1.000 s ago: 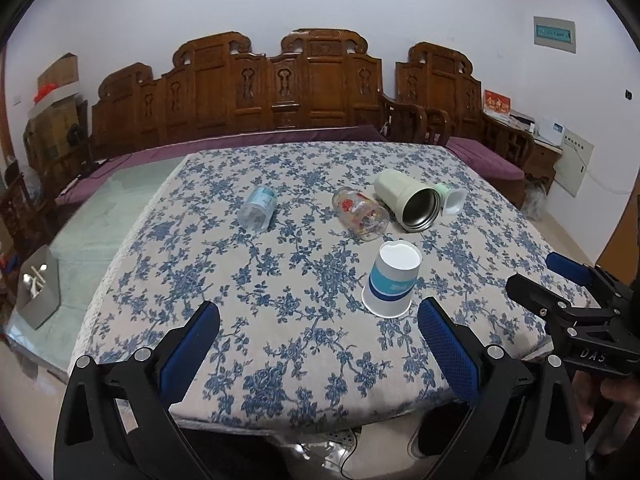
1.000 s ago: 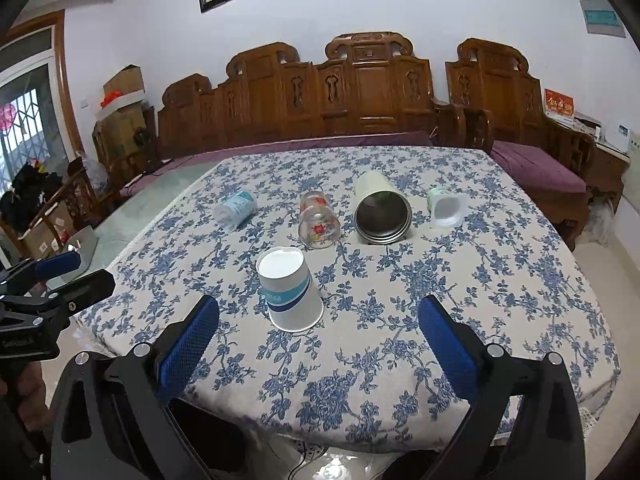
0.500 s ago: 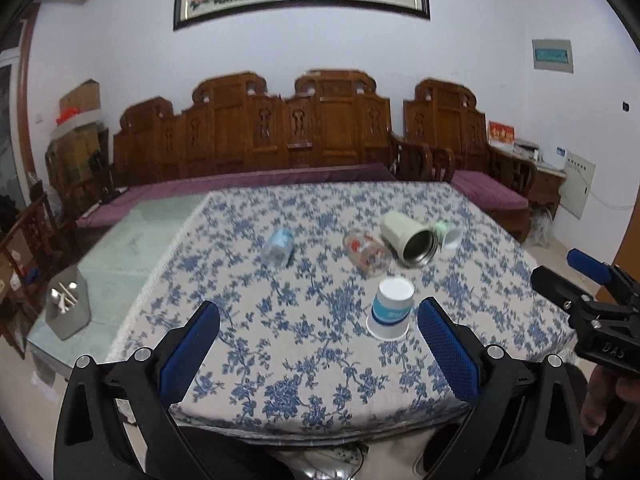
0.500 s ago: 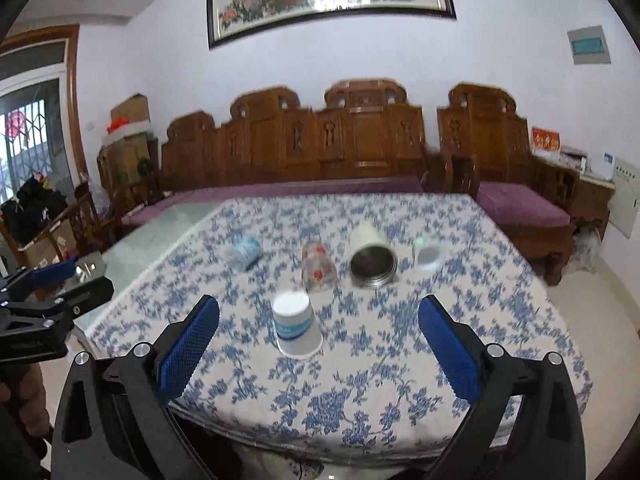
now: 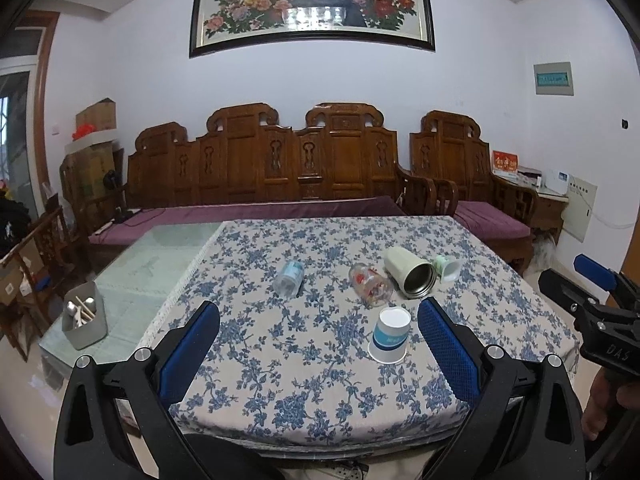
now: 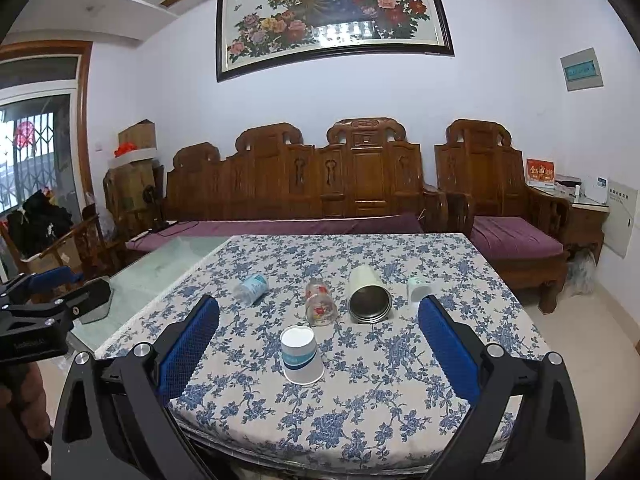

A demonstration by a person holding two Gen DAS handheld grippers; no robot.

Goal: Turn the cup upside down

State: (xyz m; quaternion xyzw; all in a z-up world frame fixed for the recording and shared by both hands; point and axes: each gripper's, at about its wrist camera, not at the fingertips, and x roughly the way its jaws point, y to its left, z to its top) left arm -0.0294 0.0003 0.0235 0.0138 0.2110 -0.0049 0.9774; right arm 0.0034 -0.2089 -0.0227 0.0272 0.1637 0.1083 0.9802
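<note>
So in the left wrist view, the whole scene is seen from further back than a second ago: the table looks smaller, and the peacock painting point(image 5: 312, 4), barely clipped at the top edge before, is now fully framed. The left gripper point(image 5: 319, 350) is held spread wide with nothing between its blue textured pads point(image 5: 188, 350), well short of the table edge. The paper cup point(image 5: 390, 335), white with a blue band, is found standing upside down on the floral tablecloth point(image 5: 280, 344), wide rim down and flat base up, near the front, same spot on the cloth as before. Behind it a row of stuff is left lying on its side: a clear plastic bottle point(image 5: 289, 278), a glass tumbler point(image 5: 370, 284) with red print, a cream steel-lined tumbler point(image 5: 409, 272) showing its round metal mouth, and a small pale green cup point(image 5: 447, 269) just beside that. The right gripper point(image 5: 588, 292) is seen off at the right, black frame with blue tips. Over in the right wrist view the same pull-back is noticed, with way more wall and carved wooden bench point(image 6: 352, 172) in frame than earlier. The right gripper point(image 6: 319, 350) is also held wide apart and empty, and the paper cup point(image 6: 301, 354) is seen between the finger lines, inverted and untouched, with the glass tumbler point(image 6: 320, 302) and steel-lined tumbler point(image 6: 369, 296) lying just behind it. The left gripper point(image 6: 52, 296) is caught at the left edge.
</note>
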